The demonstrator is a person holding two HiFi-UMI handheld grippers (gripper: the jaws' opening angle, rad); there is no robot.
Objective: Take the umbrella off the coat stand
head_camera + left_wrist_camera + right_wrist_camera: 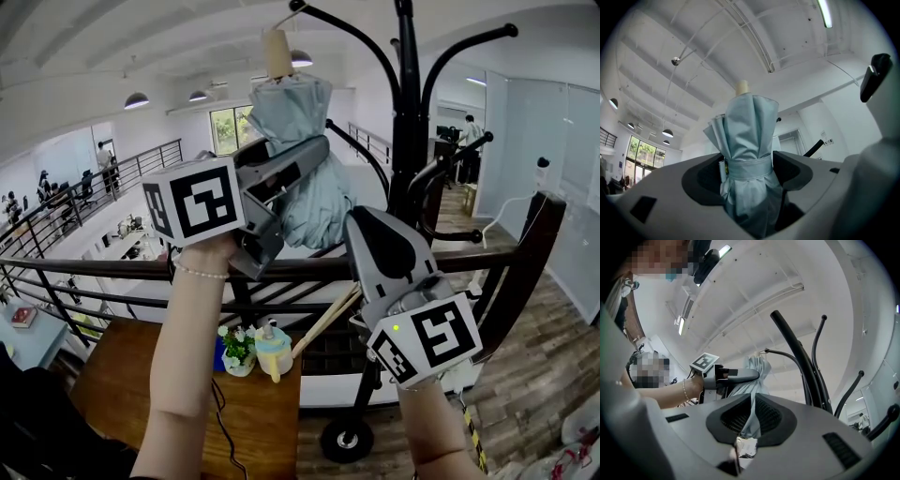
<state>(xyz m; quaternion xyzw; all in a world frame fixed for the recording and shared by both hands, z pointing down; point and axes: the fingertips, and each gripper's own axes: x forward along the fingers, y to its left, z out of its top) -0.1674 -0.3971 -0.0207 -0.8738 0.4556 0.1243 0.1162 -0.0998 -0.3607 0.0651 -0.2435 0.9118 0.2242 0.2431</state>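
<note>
Umbrella [295,141] hangs from the coat stand's [405,141] upper hook, left gripper [309,169] clamped on its strapped waist, right gripper's [361,225] jaws narrow, apparently pinching its lower folds; pulling sideways before lifting may tip the stand.

The umbrella [292,111] is matt, creased cloth. The stand [405,141] is smooth black metal. The floor [525,366] is wood planks.

The folded pale-blue fabric umbrella [298,141] hangs just left of the pole of the black metal coat stand [405,141], the left gripper [750,161] with its jaws around the umbrella's middle, the right gripper [751,404] below it before the pole, and a brown wooden table [122,394] lower left.
</note>
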